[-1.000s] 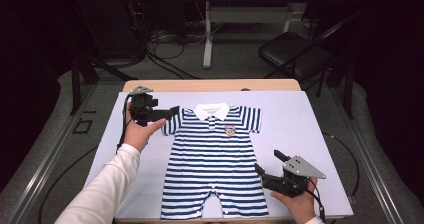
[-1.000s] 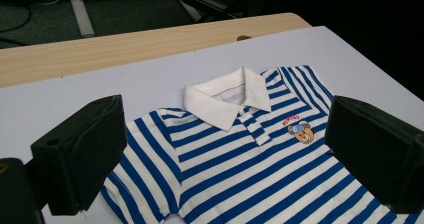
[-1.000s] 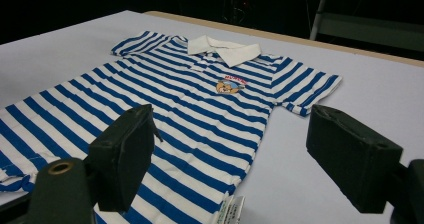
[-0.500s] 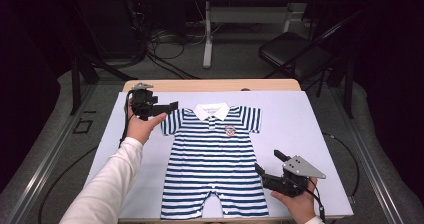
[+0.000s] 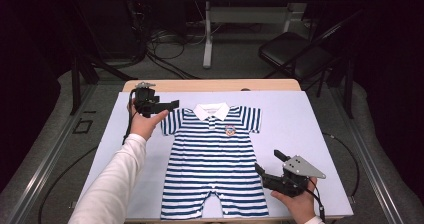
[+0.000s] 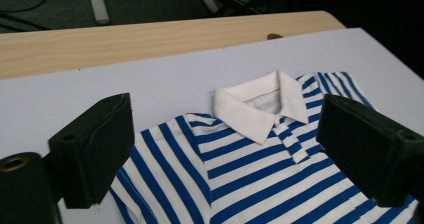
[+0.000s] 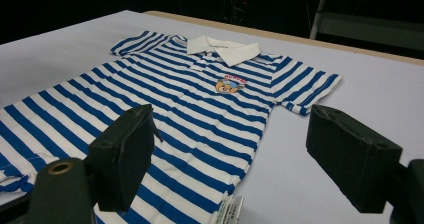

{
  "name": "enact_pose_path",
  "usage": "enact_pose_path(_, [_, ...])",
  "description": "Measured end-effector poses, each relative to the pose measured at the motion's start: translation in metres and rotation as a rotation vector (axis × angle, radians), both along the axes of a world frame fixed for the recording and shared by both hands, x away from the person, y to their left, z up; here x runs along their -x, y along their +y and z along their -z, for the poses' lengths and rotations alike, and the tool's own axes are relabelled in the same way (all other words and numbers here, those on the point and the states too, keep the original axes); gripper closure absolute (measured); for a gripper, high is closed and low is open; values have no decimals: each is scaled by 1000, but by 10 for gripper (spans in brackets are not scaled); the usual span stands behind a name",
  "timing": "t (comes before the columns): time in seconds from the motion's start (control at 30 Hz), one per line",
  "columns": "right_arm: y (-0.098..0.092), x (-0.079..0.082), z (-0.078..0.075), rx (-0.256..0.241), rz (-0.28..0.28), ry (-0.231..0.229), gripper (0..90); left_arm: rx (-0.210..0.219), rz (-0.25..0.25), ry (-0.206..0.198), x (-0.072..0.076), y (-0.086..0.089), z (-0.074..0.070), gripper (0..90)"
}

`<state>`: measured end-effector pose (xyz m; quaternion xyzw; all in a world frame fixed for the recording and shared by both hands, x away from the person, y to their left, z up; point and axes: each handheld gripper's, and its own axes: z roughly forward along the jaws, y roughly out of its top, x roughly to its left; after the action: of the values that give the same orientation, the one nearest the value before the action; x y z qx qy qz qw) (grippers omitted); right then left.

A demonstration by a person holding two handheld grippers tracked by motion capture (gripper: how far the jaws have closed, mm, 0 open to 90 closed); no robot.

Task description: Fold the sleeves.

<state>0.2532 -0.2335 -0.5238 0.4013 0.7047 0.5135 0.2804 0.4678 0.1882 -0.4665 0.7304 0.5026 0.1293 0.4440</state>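
Two grippers are at work, and both have their jaws spread wide with nothing between them. Nearest, the right gripper [image 5: 270, 168] waits beside the lower right edge of the one striped romper [image 5: 215, 159]. Farther, the left gripper [image 5: 167, 104] hovers at the sleeve near the white collar [image 6: 257, 106]. The romper lies flat in the middle of the pale mat [image 5: 310, 129]. No fold is made; I judge the work is only beginning.
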Motion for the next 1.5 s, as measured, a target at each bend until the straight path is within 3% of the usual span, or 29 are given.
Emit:
enact_pose_path(0.47, [-1,-1,1,-9,-3,6,205,-2,-41,69,-19,0,18,171])
enact_pose_path(0.77, [-1,-1,1,-8,1,3,214,4,-87,87,-29,6,29,246])
enact_pose_path(0.93, [-1,-1,2,-4,-2,6,214,-11,-112,114,-35,10,38,290])
enact_pose_path(1.03, [0,-1,2,-5,-3,9,214,-39,-127,101,-38,10,42,349])
enact_pose_path(1.1, [1,-1,2,-4,-1,9,213,-34,-134,99,-40,11,46,374])
enact_pose_path(1.27, [1,-1,2,-2,-3,9,213,-65,-159,104,-46,12,54,385])
enact_pose_path(1.5, [0,-1,3,-2,-3,11,213,-58,-178,155,-52,17,65,403])
